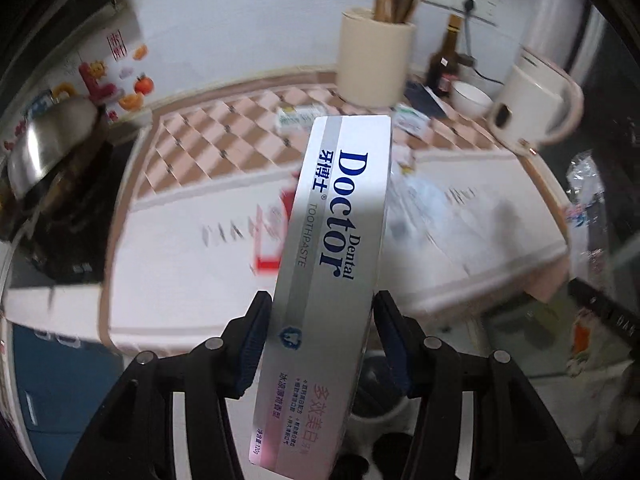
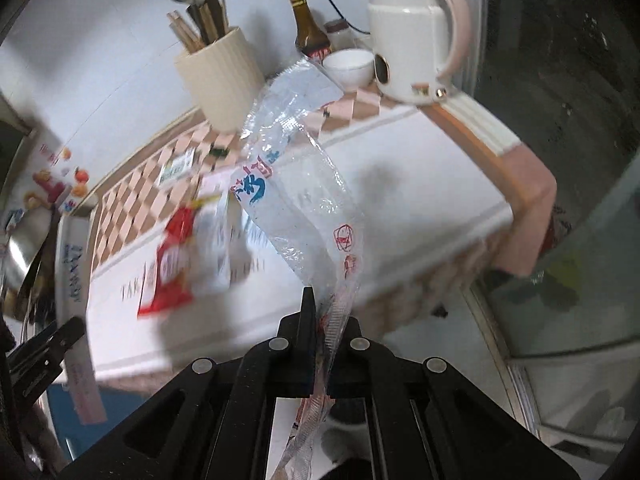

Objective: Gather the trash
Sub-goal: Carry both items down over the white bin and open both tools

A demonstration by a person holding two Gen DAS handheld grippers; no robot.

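I have 1 silver toothpaste box point(image 1: 334, 264) clamped between the 2 fingers of my left gripper point(image 1: 322, 340), held lengthwise above the counter point(image 1: 460, 208) and pointing toward the wall. My right gripper point(image 2: 329, 334) is pinched tight on 1 clear plastic wrapper point(image 2: 296, 184), which trails up and away from the fingers over the same counter. Still lying on the counter are 1 red-and-white packet point(image 2: 172, 264) and 1 small green-and-white packet point(image 2: 176, 166) further back. Against the wall stand 1 cream utensil holder point(image 2: 220, 80), 1 dark bottle point(image 2: 308, 28), 1 white bowl point(image 2: 350, 66) and 1 white kettle point(image 2: 416, 36).
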